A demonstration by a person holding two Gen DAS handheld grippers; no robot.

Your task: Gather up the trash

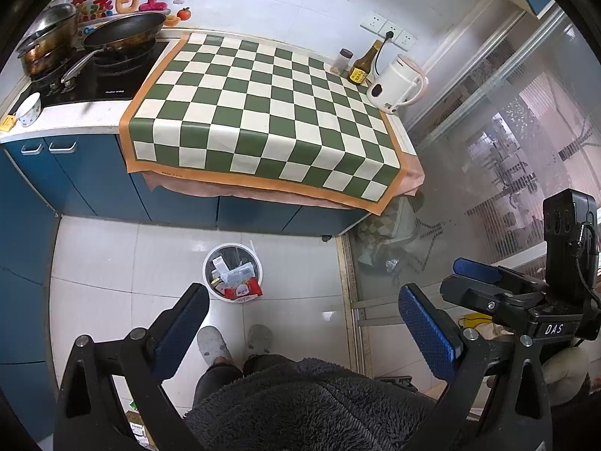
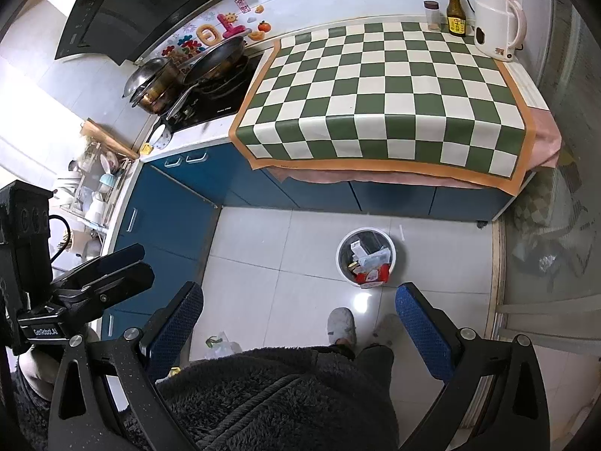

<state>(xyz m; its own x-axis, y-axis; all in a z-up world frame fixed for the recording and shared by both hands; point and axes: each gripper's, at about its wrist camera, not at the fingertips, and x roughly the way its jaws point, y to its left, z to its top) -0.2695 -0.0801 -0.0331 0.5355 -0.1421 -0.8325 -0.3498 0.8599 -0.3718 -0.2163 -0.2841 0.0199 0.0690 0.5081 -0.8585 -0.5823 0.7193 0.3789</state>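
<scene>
Both your grippers are spread wide with nothing in them right now: left gripper and right gripper just hanging above the floor in front of your slippers. The trash is already sitting in the small white bin on the floor tiles, in front of the blue cabinets, well below the checkered cloth on the bench, which looks bare of litter. On top of the pile there's a red snack wrapper poking over the rim, plus some clear plastic and paper scraps. All that stuff looks featherlight, crinkly and slippery, so I'd guess it'll slide or spring back out if you pinch loosely. If you need to tuck it in, grab the wrapper by its folded edge. The bin itself looks thin, light plastic and probably tips easy; take it by the rim, not the wall
</scene>
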